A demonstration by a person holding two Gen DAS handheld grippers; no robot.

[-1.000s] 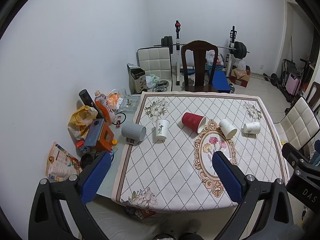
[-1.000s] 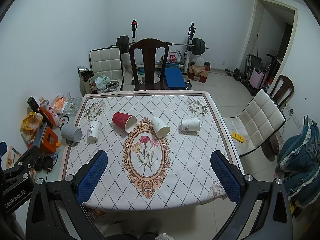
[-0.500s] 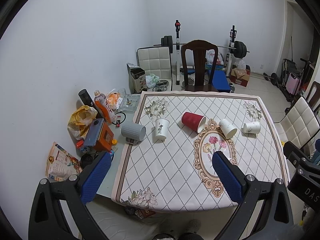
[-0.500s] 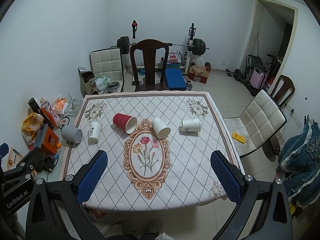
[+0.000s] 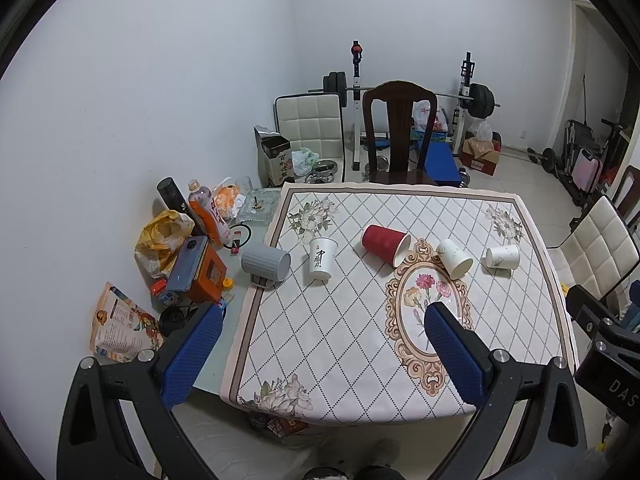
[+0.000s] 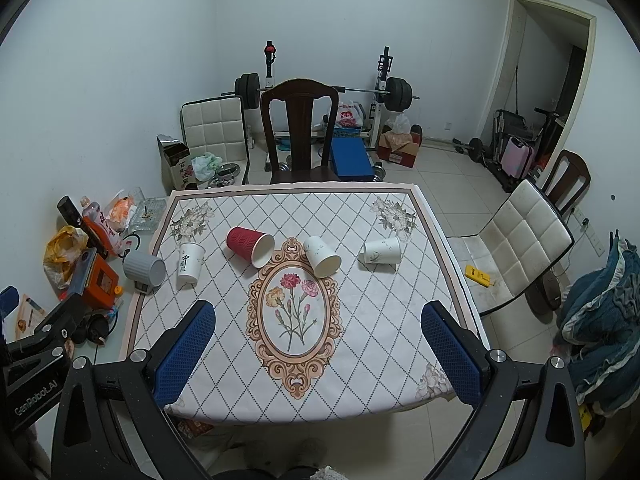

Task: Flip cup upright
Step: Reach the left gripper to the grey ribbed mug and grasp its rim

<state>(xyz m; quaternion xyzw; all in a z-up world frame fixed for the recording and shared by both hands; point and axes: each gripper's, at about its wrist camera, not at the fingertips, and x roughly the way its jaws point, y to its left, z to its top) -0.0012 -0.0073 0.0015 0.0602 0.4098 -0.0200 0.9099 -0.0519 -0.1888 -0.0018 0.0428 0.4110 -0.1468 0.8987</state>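
Several cups sit on the patterned tablecloth (image 6: 360,320). A red cup (image 6: 250,246) (image 5: 385,244) lies on its side. A white cup (image 6: 321,257) (image 5: 455,259) lies on its side right of it. Another white cup (image 6: 382,251) (image 5: 502,257) lies on its side further right. A white cup with black writing (image 6: 189,262) (image 5: 321,257) stands upright at the left. A grey mug (image 6: 145,269) (image 5: 266,263) lies on its side at the cloth's left edge. My left gripper (image 5: 322,338) and right gripper (image 6: 318,336) are open and empty, held high above the near table edge.
Clutter lies left of the cloth: an orange box (image 5: 202,272), bottles (image 5: 206,216), a yellow bag (image 5: 160,236). A dark wooden chair (image 6: 302,132) stands behind the table, a white chair (image 6: 520,240) at the right. Gym equipment lines the back wall.
Both views shift very slightly; nothing on the table has moved and both grippers stay open.
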